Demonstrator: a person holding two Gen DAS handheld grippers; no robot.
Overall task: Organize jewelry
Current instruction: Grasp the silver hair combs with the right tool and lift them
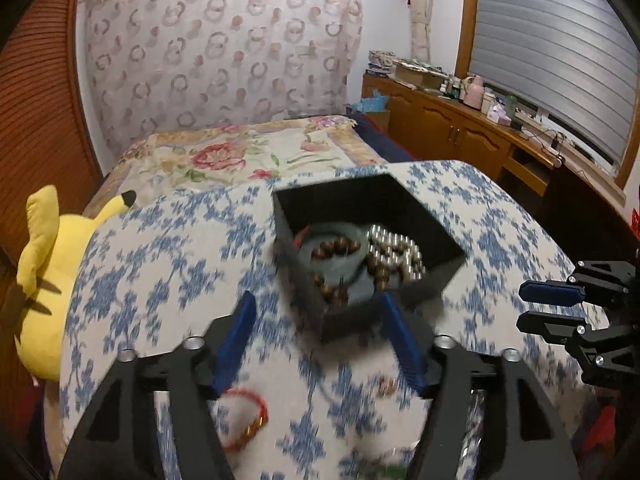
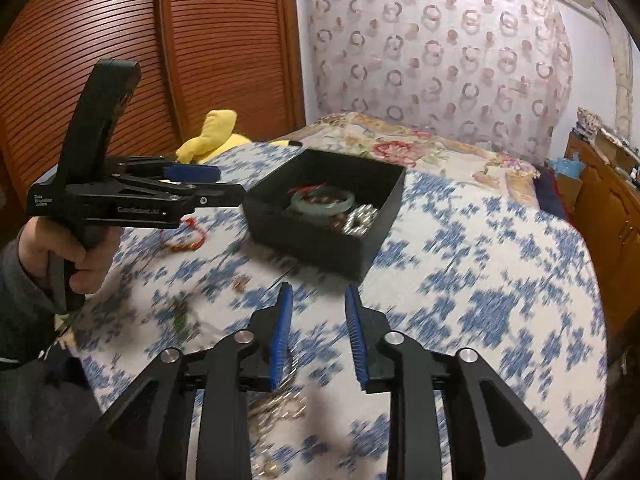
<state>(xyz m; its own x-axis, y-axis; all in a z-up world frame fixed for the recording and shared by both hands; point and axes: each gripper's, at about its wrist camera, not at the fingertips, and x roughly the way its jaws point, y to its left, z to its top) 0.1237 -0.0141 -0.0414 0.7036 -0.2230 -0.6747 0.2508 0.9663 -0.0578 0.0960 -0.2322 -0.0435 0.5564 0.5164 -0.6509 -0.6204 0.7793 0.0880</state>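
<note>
Square black jewelry box (image 1: 384, 312) sits on my blue-floral tablecloth (image 1: 160, 280), holding beaded bracelets (image 1: 340, 248); my left gripper (image 1: 318, 304) and right gripper (image 2: 318, 296) hover spread, empty

Matt black box (image 2: 320, 236), glossy silver metal beads (image 1: 394, 250), blue-printed cloth (image 2: 480, 280), plush yellow toy (image 1: 44, 280)

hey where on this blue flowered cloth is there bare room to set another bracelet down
Bare blue-flowered cloth lies right of the open black box, out to the cloth's edge. Left of the box is crowded: a red string bracelet and blurred small pieces nearer the right gripper. The left gripper hangs open at the box's near corner.
</note>
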